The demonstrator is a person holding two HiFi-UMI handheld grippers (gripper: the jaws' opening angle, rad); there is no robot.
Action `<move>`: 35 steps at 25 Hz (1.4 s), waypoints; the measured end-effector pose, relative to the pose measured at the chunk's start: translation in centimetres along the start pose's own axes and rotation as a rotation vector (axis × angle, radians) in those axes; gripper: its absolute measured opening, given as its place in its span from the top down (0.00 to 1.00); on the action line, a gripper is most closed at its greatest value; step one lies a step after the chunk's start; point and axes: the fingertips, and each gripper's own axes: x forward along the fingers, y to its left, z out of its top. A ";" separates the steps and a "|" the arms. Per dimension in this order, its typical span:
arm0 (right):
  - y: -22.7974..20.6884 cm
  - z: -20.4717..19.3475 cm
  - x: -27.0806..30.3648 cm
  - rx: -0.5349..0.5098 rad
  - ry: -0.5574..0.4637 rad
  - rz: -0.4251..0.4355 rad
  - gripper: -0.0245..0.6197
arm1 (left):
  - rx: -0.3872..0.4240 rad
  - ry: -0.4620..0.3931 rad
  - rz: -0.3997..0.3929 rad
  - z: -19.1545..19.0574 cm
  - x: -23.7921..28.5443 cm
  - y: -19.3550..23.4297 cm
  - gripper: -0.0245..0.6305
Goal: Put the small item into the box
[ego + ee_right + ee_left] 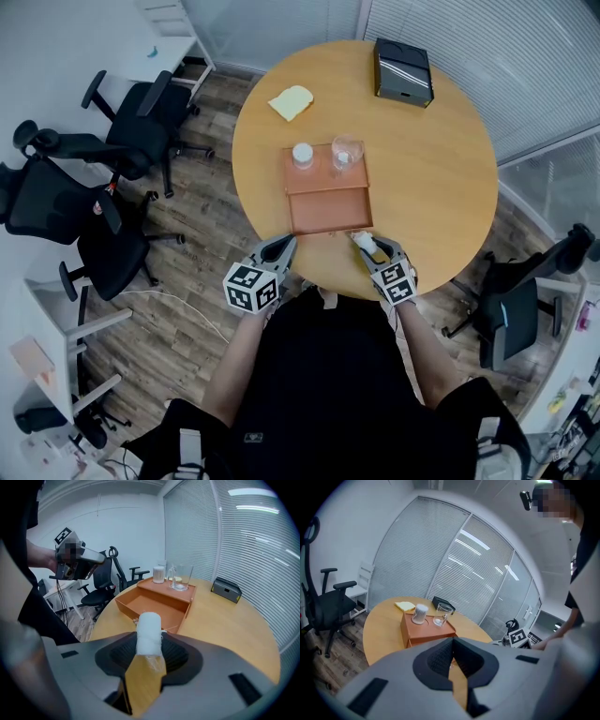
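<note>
A small white roll point(148, 632) sticks up between the jaws of my right gripper point(149, 645), which is shut on it. In the head view that gripper point(373, 247) hovers over the table's near edge, just off the front right corner of the orange box point(328, 211), with the roll point(364, 242) at its tip. The box's near compartment point(154, 603) is open and bare. My left gripper point(279, 248) sits by the box's front left corner; its jaws point(451, 656) meet with nothing between them.
A white jar point(302, 155) and a clear glass point(345, 153) stand on the box's far half. A yellow pad point(292, 101) and a black case point(403, 69) lie farther back on the round wooden table point(441, 178). Office chairs point(84, 187) ring the table.
</note>
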 end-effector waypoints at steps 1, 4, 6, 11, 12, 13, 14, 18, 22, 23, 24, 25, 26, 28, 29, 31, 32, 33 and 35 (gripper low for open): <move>0.0 0.3 0.1 -0.002 -0.006 0.002 0.72 | -0.001 -0.001 0.001 -0.1 0.0 0.0 0.95; 0.1 1.2 0.3 -0.008 -0.019 0.008 0.72 | -0.004 -0.003 0.004 -0.2 -0.3 0.0 0.95; 0.1 1.8 0.5 -0.013 -0.026 0.010 0.72 | -0.007 -0.004 0.008 -0.4 -0.5 0.0 0.95; -0.1 3.6 1.4 -0.042 -0.045 0.009 0.72 | -0.016 -0.003 0.023 -1.0 -1.3 0.3 0.95; -0.3 4.0 1.6 -0.050 -0.048 0.008 0.72 | -0.018 -0.004 0.026 -1.1 -1.5 0.4 0.95; -0.4 4.5 1.9 -0.059 -0.051 0.007 0.72 | -0.019 -0.006 0.029 -1.1 -1.6 0.5 0.95; -0.5 5.0 2.1 -0.067 -0.054 0.008 0.72 | -0.021 -0.006 0.033 -1.1 -1.8 0.6 0.95; -0.8 7.0 3.2 -0.094 -0.067 0.009 0.72 | -0.023 -0.007 0.043 -1.3 -2.3 0.9 0.95; -0.9 8.3 3.8 -0.112 -0.078 0.006 0.72 | -0.025 -0.014 0.050 -1.2 -2.5 0.9 0.95; -0.8 8.5 4.0 -0.117 -0.074 0.008 0.72 | -0.026 -0.015 0.052 -1.2 -2.6 0.9 0.95; -0.8 8.7 4.2 -0.124 -0.064 0.008 0.72 | -0.027 -0.016 0.053 -1.2 -2.7 1.0 0.95; -0.8 8.9 4.3 -0.130 -0.052 0.009 0.72 | -0.028 -0.017 0.055 -1.2 -2.8 1.0 0.95; -0.8 9.0 4.5 -0.135 -0.040 0.011 0.72 | -0.030 -0.017 0.057 -1.2 -2.9 1.1 0.95; -0.7 9.1 5.4 -0.142 -0.024 0.032 0.72 | -0.034 -0.018 0.062 -1.2 -3.0 1.2 0.95; -0.6 9.1 5.9 -0.143 -0.017 0.048 0.72 | -0.036 -0.018 0.064 -1.3 -3.0 1.3 0.95; -0.5 8.9 6.6 -0.149 0.011 0.067 0.72 | -0.040 -0.017 0.067 -1.4 -2.9 1.4 0.95; -0.5 8.8 6.8 -0.157 0.028 0.069 0.72 | -0.042 -0.017 0.068 -1.4 -2.9 1.3 0.95; -0.5 8.8 7.0 -0.165 0.044 0.072 0.72 | -0.044 -0.017 0.069 -1.4 -2.9 1.3 0.95; -0.3 8.6 7.7 -0.174 0.070 0.084 0.72 | -0.048 -0.018 0.072 -1.5 -3.0 1.4 0.95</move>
